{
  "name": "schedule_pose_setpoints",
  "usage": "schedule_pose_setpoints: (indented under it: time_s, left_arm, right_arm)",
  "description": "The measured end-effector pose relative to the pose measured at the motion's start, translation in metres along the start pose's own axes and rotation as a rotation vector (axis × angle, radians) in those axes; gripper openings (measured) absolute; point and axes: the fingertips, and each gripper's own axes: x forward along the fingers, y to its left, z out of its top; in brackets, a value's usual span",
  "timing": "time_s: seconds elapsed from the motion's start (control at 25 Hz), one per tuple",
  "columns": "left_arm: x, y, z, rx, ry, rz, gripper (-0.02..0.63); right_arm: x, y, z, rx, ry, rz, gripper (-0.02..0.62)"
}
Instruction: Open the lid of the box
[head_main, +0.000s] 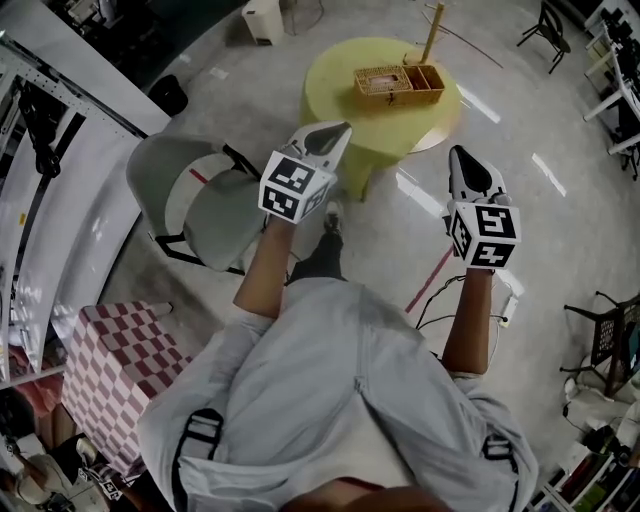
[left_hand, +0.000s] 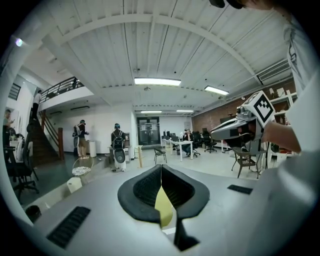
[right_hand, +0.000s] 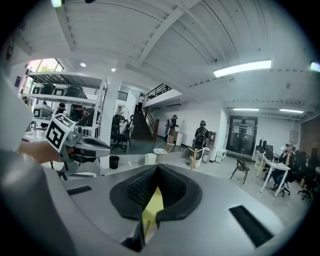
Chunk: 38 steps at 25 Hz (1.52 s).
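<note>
Woven and straw-coloured, the box (head_main: 398, 83) sits on top of the yellow table (head_main: 340, 80), with its long side running left to right. Both grippers are on the near side of the table. They point at it and do not touch the box. The left gripper (head_main: 343, 130) looks a bit nearer to the table than the right gripper (head_main: 459, 153). Both have their jaws pressed together with nothing in them (the yellow in the gap is just the table). The lid is too small to make out, and neither gripper view shows the box.
</note>
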Motion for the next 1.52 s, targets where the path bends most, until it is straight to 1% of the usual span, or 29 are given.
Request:
schedule_pose_setpoints:
  time_s: [0.16, 0.32, 0.44, 0.56, 0.68, 1.0, 1.32, 1.52]
  left_arm:
    - [0.033, 0.030, 0.002, -0.011, -0.013, 0.004, 0.029]
    - [0.076, 0.067, 0.002, -0.028, -0.021, 0.003, 0.029]
    - [0.109, 0.097, 0.004, -0.028, -0.026, -0.006, 0.031]
    - [0.142, 0.126, 0.007, -0.030, -0.015, -0.019, 0.029]
    - [0.170, 0.154, 0.007, -0.035, 0.002, -0.028, 0.031]
    - [0.232, 0.226, 0.013, -0.043, 0.023, -0.033, 0.031]
    - [0.286, 0.268, -0.007, -0.061, 0.074, -0.067, 0.029]
    - [0.312, 0.279, -0.026, -0.083, 0.117, -0.085, 0.030]
  right_arm:
    - [0.038, -0.013, 0.004, -0.005, 0.002, 0.011, 0.023]
    - [0.084, -0.033, 0.007, -0.021, 0.017, 0.021, 0.023]
    - [0.122, -0.048, 0.009, 0.001, 0.030, 0.034, 0.023]
    - [0.162, -0.065, 0.014, 0.014, 0.048, 0.037, 0.023]
    - [0.200, -0.076, 0.021, -0.001, 0.056, 0.036, 0.023]
    - [0.284, -0.106, 0.036, 0.018, 0.081, 0.021, 0.023]
    - [0.358, -0.123, 0.015, 0.014, 0.158, 0.030, 0.023]
    - [0.390, -0.134, -0.001, 0.012, 0.192, 0.045, 0.025]
